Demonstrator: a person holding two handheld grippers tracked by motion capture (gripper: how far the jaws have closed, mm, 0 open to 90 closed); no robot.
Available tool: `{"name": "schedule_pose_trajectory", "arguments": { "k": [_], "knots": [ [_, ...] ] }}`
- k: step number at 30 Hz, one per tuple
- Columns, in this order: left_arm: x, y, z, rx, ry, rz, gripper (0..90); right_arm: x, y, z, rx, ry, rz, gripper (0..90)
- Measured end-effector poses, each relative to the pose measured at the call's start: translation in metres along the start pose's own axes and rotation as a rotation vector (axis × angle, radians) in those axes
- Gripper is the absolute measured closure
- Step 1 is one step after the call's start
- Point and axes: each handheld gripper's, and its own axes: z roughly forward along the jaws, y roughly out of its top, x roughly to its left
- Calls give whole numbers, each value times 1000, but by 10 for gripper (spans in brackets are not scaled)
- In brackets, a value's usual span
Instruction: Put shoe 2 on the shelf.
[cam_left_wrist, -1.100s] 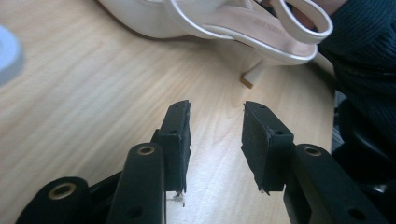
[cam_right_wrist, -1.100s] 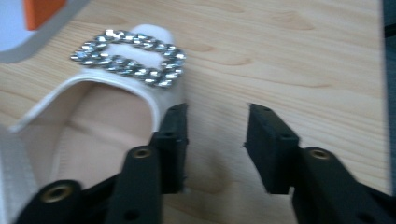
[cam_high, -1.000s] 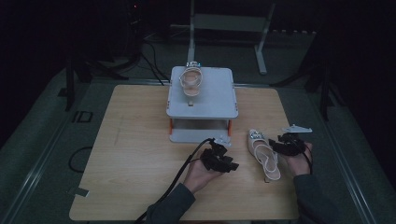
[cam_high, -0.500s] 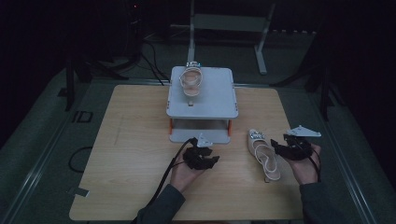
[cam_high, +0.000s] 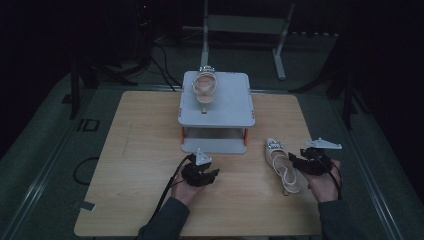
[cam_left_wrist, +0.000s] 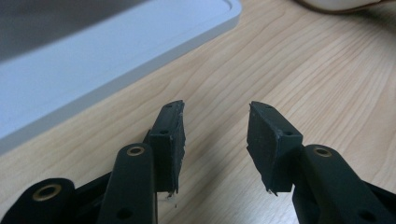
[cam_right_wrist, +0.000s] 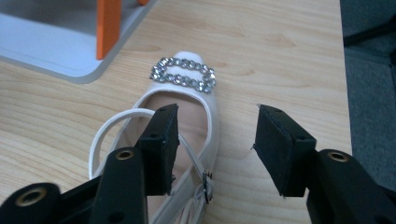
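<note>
Your right gripper (cam_right_wrist: 215, 135) wide open, empty, over white sandal (cam_right_wrist: 184, 116) lying flat on wooden table (cam_high: 140, 145); left jaw above sandal's strap, right jaw over bare wood beside shoe. Sandal sits just right of grey two-tier stand (cam_high: 216, 107), rhinestone buckle (cam_right_wrist: 183, 74) at toe pointing away from you. Second sandal (cam_high: 205, 87) on stand's top. Your left gripper (cam_left_wrist: 215, 135) open, empty, above bare wood near stand's base. Room dark. Since a second ago, left gripper shifted leftward; right one drew slightly back.
</note>
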Motion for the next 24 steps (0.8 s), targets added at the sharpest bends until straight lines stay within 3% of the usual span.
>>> {"name": "schedule_pose_trajectory", "arguments": {
  "k": [5, 7, 10, 13, 20, 24],
  "knots": [
    [4, -8, 3, 8, 6, -18, 559, -1, -2, 1, 25, -18, 37, 518],
    [5, -10, 3, 8, 5, -20, 559, -1, -1, 1, 47, -14, 73, 536],
    [5, -12, 5, 9, 10, -22, 559, 1, -1, 1, 78, 2, 87, 562],
    [5, -12, 6, 10, 9, -20, 559, 6, -1, 0, 92, 22, 68, 572],
    [6, -13, 6, 2, 8, -22, 560, 12, -3, 8, 149, 20, 32, 575],
    [5, -14, 6, -1, 14, -16, 561, 7, -2, 20, 218, 10, 112, 599]
  ]
}}
